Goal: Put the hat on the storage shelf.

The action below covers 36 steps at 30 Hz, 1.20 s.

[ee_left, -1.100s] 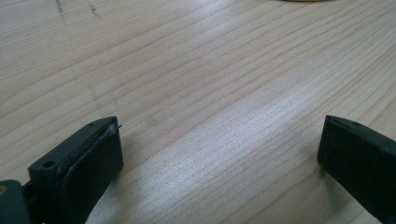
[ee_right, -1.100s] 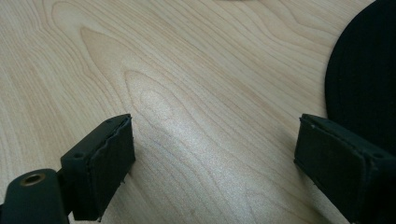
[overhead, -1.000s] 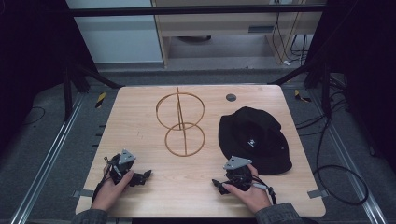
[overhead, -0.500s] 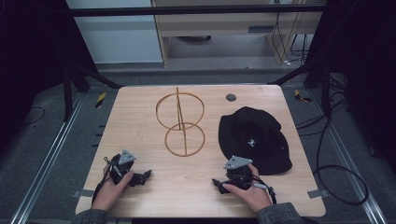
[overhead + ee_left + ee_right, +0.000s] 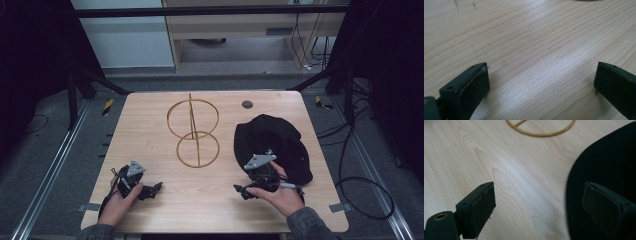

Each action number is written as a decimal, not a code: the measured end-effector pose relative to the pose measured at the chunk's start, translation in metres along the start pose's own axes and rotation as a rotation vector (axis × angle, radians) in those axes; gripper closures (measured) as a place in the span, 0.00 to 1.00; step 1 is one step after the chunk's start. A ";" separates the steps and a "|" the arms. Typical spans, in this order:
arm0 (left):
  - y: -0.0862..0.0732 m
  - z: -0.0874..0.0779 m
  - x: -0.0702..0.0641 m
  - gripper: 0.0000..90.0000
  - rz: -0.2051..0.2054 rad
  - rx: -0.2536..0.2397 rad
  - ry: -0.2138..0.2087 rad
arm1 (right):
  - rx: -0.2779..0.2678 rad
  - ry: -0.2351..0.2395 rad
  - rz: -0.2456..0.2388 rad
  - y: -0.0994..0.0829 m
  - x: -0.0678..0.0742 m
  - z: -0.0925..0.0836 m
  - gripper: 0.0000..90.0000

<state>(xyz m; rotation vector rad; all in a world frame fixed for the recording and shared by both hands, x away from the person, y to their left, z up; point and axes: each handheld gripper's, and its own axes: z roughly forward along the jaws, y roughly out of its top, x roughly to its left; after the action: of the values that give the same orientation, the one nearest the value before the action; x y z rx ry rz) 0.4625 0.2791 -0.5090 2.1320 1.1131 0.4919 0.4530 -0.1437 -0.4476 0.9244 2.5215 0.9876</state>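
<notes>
Fingers of right gripper (image 5: 539,202) apart beside black hat (image 5: 609,162), nothing held.

Left hand (image 5: 116,204): you held it low at the near left, wrist coming in from the bottom edge.
Left gripper (image 5: 156,186): you pointed it rightward, grey plate up, jaws spread wide with nothing between them.
Right hand (image 5: 280,195): you kept it at the near right, sleeve at the bottom edge, fingers wrapped around the grip.
Right gripper (image 5: 239,190): you aimed it leftward, plate tilted on top, jaws wide apart and empty.
</notes>
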 end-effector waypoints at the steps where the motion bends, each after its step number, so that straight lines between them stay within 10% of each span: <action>1: 0.000 0.000 0.000 0.00 0.000 0.000 0.000 | 0.004 -0.003 -0.014 0.005 -0.003 -0.005 0.12; 20: 0.000 0.000 0.000 0.00 0.003 0.002 0.001 | 0.201 -0.197 -0.103 0.068 -0.054 -0.088 0.19; 36: 0.000 0.000 0.000 0.00 -0.007 -0.002 0.000 | 0.213 -0.214 0.021 0.099 -0.107 -0.106 0.23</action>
<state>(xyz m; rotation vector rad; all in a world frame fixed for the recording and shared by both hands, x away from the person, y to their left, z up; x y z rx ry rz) 0.4623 0.2787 -0.5092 2.1260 1.1191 0.4899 0.5304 -0.2118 -0.2996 1.0565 2.4708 0.5963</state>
